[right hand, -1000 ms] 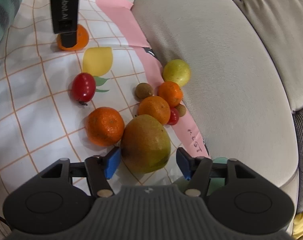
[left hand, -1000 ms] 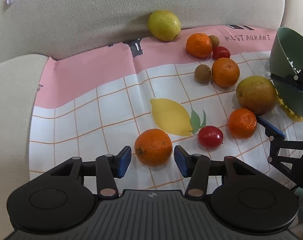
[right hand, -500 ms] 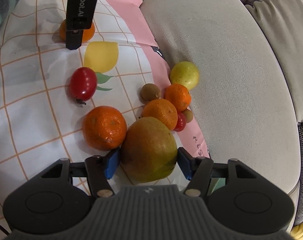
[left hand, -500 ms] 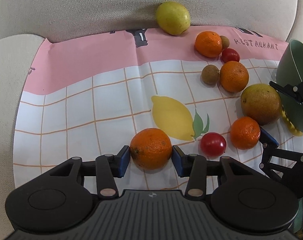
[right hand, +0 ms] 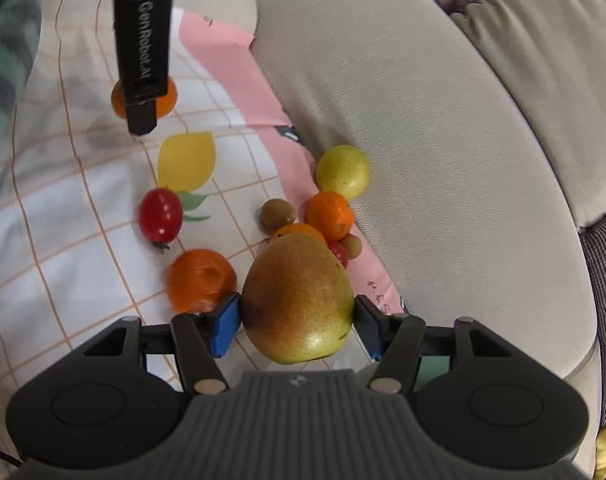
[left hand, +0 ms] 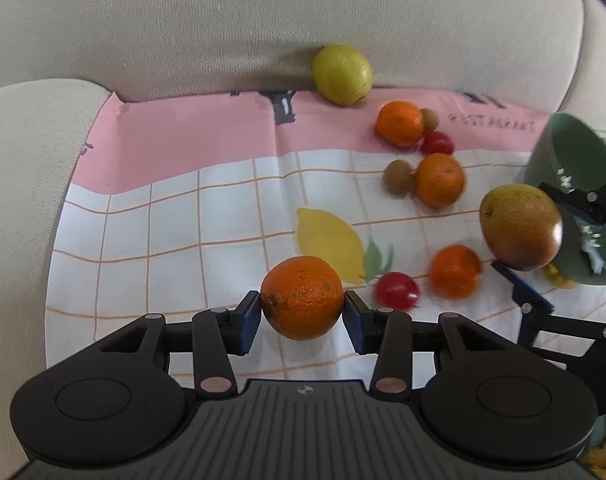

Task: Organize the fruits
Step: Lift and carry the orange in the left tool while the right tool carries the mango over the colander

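Left wrist view shows the left gripper with its blue jaws pressed on both sides of a round orange with dimpled skin. Half a second ago this orange sat on the cloth between the jaws; now it appears lifted a little above the checked white and pink picnic cloth, near the cloth's front edge. The right gripper has its jaws closed against a large green-brown mango, which one second ago lay free between wider jaws. The mango also seems raised now, near the right edge of the cloth and just beside the dark green bowl.

So both grasps are made, and I judge that carrying to the bowl comes next.

On the cloth, spread over a beige sofa seat, I see a yellow-green lemon at the back edge, three smaller oranges, two red cherry tomatoes and two small brown round fruits.
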